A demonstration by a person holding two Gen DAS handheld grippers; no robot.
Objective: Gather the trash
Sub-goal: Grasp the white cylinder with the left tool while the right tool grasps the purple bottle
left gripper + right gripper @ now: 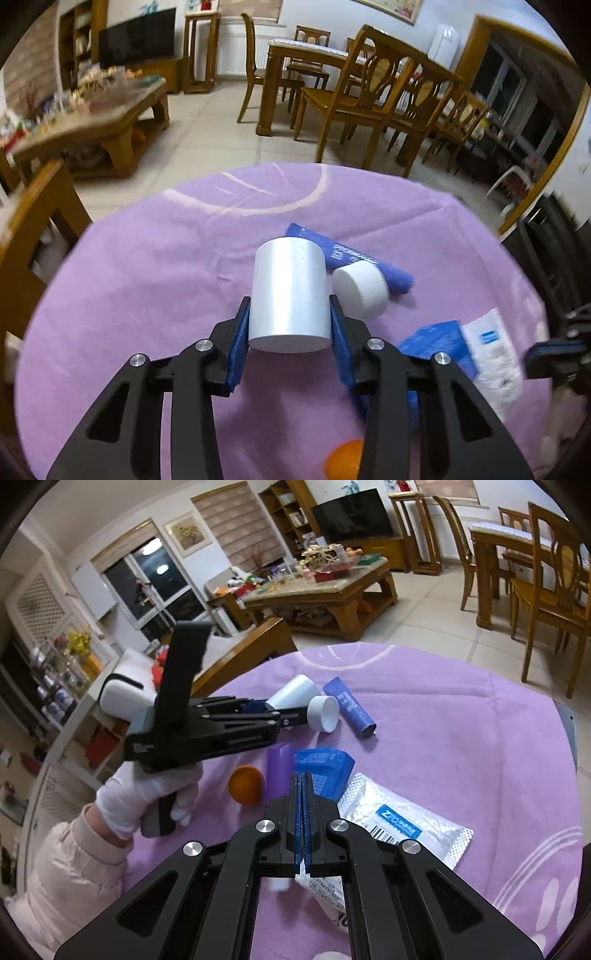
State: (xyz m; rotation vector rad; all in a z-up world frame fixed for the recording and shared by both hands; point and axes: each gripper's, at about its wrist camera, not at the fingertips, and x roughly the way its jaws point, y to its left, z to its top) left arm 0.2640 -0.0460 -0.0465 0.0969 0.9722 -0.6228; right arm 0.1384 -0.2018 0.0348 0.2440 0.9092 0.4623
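The left gripper (290, 325) is clamping the white cup (290, 295) just above the purple cloth (147, 277), the right gripper (303, 812) is pinched shut on a thin white wrapper (306, 877), so next both probably need carrying to a bin, unseen here.

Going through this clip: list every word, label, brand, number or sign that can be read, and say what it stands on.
"ZTO": blue label of the white courier bag; the characters beside it and the barcode are too small to read.
Blue tube: white lettering, blurred in both views.
Blue packet: print too blurred.
Left gripper, black body: small white marking, unreadable.
White cylinder, white cap: no text.
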